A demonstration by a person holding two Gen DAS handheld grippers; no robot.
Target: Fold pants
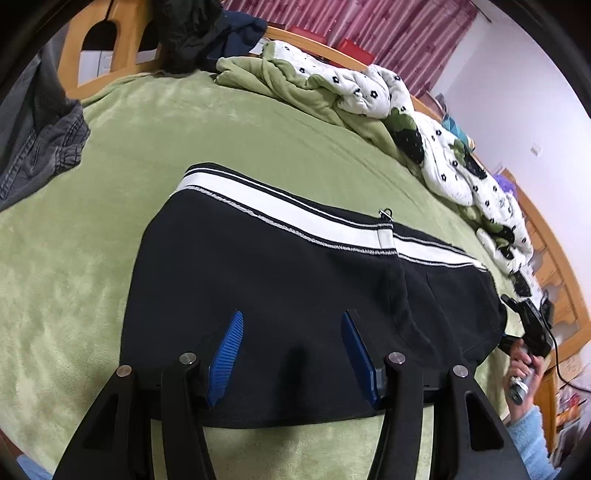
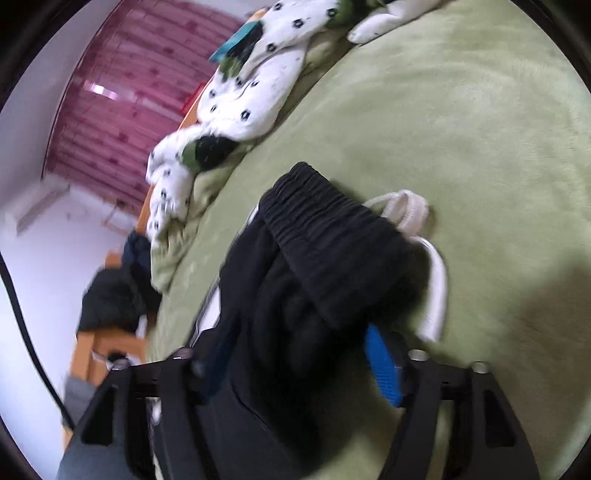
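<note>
Black pants point(image 1: 280, 280) with white side stripes lie flat on the green bed cover point(image 1: 92, 266). My left gripper point(image 1: 291, 325) is open, its blue pads point(image 1: 227, 354) spread above the near edge of the pants, holding nothing. In the right wrist view my right gripper point(image 2: 295, 354) is shut on the pants' black elastic waistband end point(image 2: 332, 258), lifted off the bed, with a white drawstring point(image 2: 436, 288) looping beside it. The right gripper also shows in the left wrist view point(image 1: 532, 325), at the pants' right end.
A crumpled white and green flowered quilt point(image 1: 369, 96) lies along the far bed edge. Grey jeans point(image 1: 40, 147) lie at the left. Dark clothes point(image 1: 199, 33) hang on the wooden headboard point(image 1: 110, 44). Red curtains point(image 2: 122, 110) hang behind.
</note>
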